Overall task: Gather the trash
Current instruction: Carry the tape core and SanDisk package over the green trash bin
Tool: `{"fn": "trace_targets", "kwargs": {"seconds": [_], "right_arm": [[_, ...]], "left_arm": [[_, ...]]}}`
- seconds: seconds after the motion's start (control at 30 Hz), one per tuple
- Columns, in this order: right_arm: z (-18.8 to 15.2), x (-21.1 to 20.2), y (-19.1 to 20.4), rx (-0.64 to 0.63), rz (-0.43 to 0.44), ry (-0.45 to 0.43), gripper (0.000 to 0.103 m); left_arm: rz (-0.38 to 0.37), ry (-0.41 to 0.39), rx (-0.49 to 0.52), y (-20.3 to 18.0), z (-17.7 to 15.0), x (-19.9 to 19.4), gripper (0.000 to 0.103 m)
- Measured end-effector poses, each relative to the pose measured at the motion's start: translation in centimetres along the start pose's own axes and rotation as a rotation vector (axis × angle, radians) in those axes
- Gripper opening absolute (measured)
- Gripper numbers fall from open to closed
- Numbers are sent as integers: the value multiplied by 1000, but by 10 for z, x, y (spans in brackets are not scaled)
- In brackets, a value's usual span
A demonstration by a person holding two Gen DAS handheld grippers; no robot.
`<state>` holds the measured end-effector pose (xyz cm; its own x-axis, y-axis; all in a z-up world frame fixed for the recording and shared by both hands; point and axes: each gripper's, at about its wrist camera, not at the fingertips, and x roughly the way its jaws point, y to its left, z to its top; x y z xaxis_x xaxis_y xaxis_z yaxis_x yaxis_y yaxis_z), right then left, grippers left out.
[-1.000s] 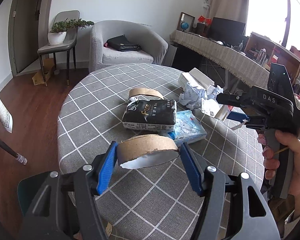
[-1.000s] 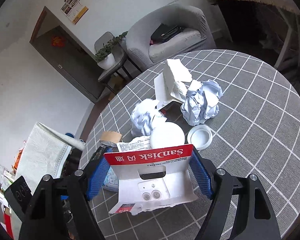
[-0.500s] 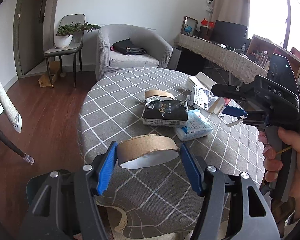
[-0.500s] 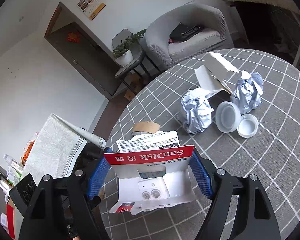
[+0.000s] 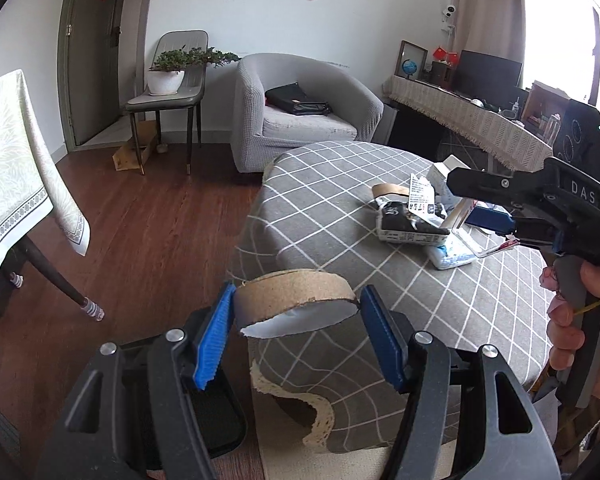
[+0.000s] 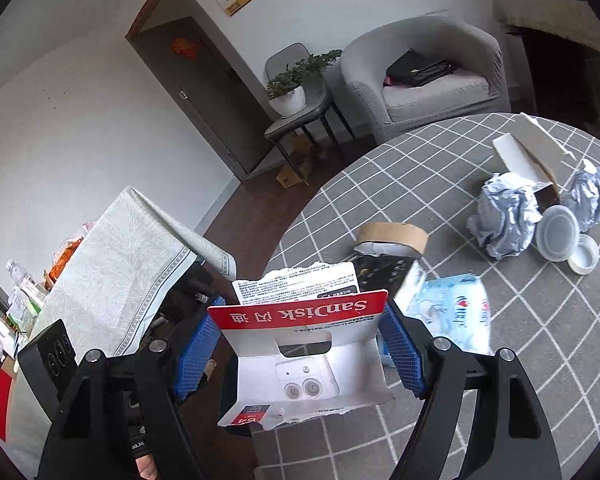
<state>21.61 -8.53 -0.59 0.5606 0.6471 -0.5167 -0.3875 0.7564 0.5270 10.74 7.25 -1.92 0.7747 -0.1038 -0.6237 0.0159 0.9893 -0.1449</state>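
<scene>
My left gripper [image 5: 298, 316] is shut on a torn brown cardboard tape ring [image 5: 296, 296], held in the air off the near edge of the round grey checked table [image 5: 324, 216]. My right gripper [image 6: 300, 344] is shut on a torn red and white SanDisk card package [image 6: 304, 344], held over the table's left edge; it also shows in the left wrist view [image 5: 496, 220]. On the table lie a black packet [image 5: 408, 226], a blue wet-wipe pack [image 6: 448, 308], another cardboard ring [image 6: 392, 236], crumpled paper balls [image 6: 504, 220], white lids [image 6: 558, 232] and a torn white box [image 6: 528, 156].
A dark bin [image 5: 216, 408] sits on the wood floor below my left gripper. A second table with a pale cloth [image 5: 16, 160] stands at left. A grey armchair [image 5: 300, 116] and a chair with a potted plant [image 5: 172, 80] are behind. A desk [image 5: 460, 116] runs at right.
Both grippers have drawn back and leftward from the table's middle toward its edge, still holding the ring and the package. The trash on the table now looks farther away.
</scene>
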Motion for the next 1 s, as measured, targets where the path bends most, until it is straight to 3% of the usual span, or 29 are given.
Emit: {"fn": "trace_targets", "kwargs": {"seconds": [0.67,1.0], "right_arm": [[-23,104,112,-140,99,141,78],[-53,161,148,-228,62,248,78]], "left_arm": [[131,171,-95,126,-49,23,66],[168,355,-150,176,-91,52,66]]}}
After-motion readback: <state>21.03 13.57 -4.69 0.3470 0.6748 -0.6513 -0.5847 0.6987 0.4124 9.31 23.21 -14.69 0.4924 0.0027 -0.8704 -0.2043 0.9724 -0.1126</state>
